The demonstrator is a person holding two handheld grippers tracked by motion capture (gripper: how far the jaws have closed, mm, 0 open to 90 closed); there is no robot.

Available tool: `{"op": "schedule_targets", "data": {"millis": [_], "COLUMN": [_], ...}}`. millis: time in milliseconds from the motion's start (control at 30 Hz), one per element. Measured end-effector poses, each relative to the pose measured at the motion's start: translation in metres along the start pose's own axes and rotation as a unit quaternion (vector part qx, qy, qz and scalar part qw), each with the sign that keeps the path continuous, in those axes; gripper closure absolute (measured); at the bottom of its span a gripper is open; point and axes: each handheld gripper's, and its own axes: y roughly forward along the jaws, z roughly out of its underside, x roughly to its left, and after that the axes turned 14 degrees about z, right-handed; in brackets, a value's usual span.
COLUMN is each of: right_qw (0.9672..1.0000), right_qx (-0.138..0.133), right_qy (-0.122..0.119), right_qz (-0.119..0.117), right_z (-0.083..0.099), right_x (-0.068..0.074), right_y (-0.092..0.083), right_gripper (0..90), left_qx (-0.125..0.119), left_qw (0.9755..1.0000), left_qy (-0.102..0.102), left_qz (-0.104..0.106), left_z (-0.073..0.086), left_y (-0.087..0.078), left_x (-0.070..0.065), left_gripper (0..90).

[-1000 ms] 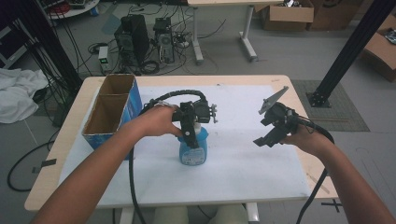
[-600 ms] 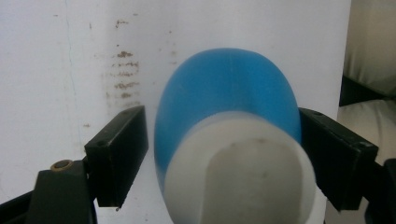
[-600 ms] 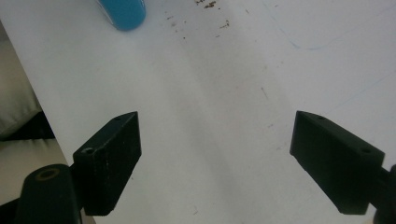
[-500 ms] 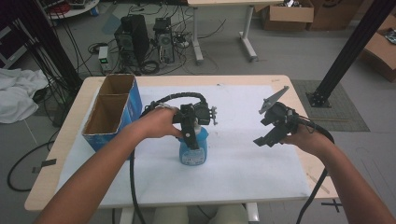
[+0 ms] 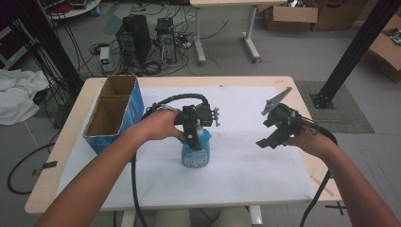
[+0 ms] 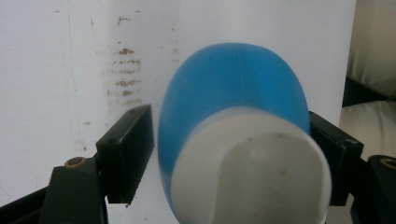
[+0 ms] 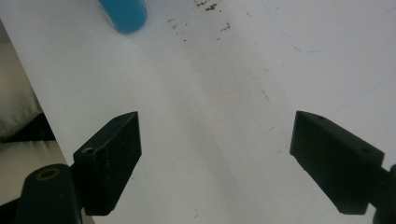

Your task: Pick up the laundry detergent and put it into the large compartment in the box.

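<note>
The blue bottle (image 5: 195, 151) (rigid, smooth plastic, likely slippery) is straddled by the left gripper (image 6: 224, 140), whose jaws have just been closing; shoulder grip advised.

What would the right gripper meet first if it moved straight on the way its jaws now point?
Probably the white sheet covering the table. The right gripper has open jaws with nothing between them, aimed down at bare sheet. The blue bottle lies off to one side of that line, though depth is hard to judge.
</note>
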Motion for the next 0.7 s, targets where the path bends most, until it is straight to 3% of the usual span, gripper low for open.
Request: {"op": "schedule_targets", "data": {"millis": [700], "right_qw": [1.0000], "right_qx": [0.000], "right_qy": [-0.002], "right_qz": [-0.004], "right_z": [-0.0003], "right_x": [0.0007], "right_y": [0.0023], "right_gripper": [16.4], "left_qx": [-0.004], "left_qw": [1.0000], "left_qy": [-0.001], "left_qz": [-0.002], "left_z": [0.0006], "left_y": [-0.0001], "left_x": [0.0008], "left_gripper": [31.2]}}
